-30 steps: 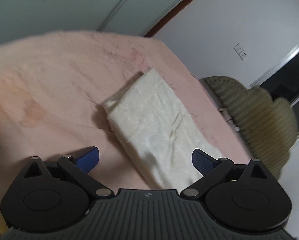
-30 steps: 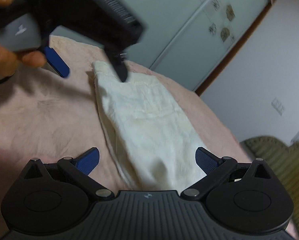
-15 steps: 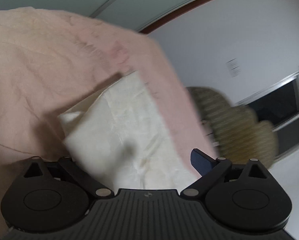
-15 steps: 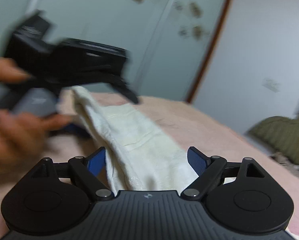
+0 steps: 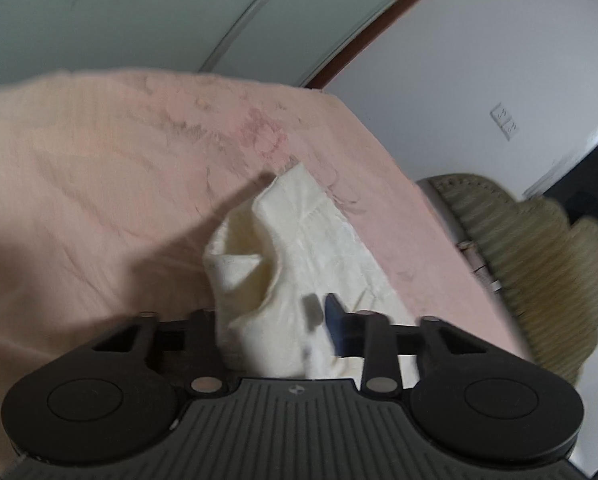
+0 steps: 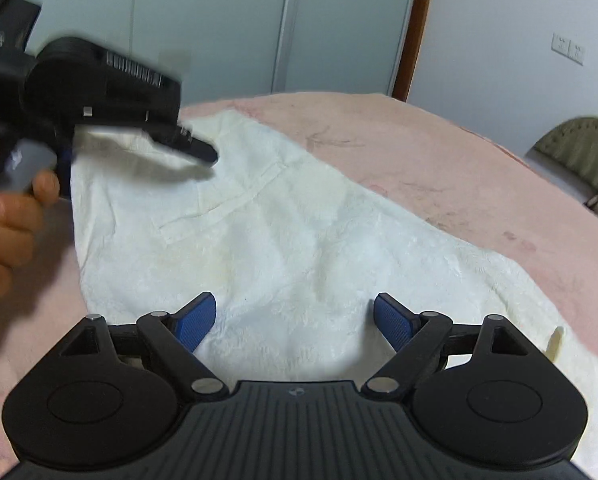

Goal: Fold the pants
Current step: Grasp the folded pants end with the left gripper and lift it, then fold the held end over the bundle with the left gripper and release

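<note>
Cream-white folded pants (image 6: 299,240) lie on a pink bedspread (image 6: 379,140). In the left wrist view the pants (image 5: 311,240) bunch up between my fingers, and my left gripper (image 5: 283,320) is shut on their near edge, lifting a fold. In the right wrist view the left gripper (image 6: 195,152) grips the far left corner of the pants, held by a hand (image 6: 3,220). My right gripper (image 6: 295,320) is open, its blue pads hovering just over the near part of the pants.
An olive ribbed chair (image 5: 539,264) stands past the bed's right edge; it also shows in the right wrist view (image 6: 579,148). Grey-green wardrobe doors (image 6: 299,20) and a white wall with a socket (image 6: 567,48) lie beyond the bed.
My left gripper came down onto the pants' edge and closed on it, raising a fold. My right gripper moved closer and lower over the near end of the pants, staying open.
</note>
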### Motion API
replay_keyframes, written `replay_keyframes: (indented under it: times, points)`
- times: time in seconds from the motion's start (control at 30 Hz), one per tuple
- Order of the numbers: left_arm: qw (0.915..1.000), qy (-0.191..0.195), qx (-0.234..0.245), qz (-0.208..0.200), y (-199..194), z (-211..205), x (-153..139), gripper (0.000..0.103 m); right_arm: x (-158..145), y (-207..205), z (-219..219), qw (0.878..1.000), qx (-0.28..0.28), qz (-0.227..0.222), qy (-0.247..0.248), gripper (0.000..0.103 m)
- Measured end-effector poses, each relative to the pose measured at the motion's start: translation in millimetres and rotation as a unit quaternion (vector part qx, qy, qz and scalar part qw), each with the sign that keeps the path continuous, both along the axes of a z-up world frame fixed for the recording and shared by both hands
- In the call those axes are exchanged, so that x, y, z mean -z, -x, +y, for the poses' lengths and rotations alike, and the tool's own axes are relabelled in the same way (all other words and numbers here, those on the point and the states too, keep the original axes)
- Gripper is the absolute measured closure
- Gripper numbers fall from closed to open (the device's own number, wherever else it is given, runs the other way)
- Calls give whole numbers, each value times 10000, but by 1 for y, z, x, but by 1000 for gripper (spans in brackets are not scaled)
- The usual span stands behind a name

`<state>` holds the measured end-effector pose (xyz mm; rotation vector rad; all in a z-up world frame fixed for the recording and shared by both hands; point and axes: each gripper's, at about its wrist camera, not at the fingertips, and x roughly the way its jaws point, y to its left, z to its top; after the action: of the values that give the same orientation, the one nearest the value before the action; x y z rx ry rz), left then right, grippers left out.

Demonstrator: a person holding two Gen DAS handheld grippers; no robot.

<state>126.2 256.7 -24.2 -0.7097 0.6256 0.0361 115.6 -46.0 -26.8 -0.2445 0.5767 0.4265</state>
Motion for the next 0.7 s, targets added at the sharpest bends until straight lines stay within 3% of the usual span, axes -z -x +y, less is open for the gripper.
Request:
replay_keyframes:
  times: [0.03,0.17,0.3,0.5,0.7]
  points:
    - [9996,-265,11,-52,4,-3,-4,88,-3,-1,-4,10000,-4,34,-93,17]
    - [9940,-919,143,-569,21,-22,-24,90,-16,-3,-21,9988,185,-136,-426,17]
    - [9781,-1629,445,-1220,46,-58,-53,91,-31,-3,-37,9979,297,-292,-505,17]
    - [9539,-1906,1194,-1990,81,-125,-79,91,-52,8,-57,9926,555,-857,-650,17]
    - [9346,-1881,1945,-2310,93,-191,-86,90,-67,29,-94,9867,497,-1298,-843,17]
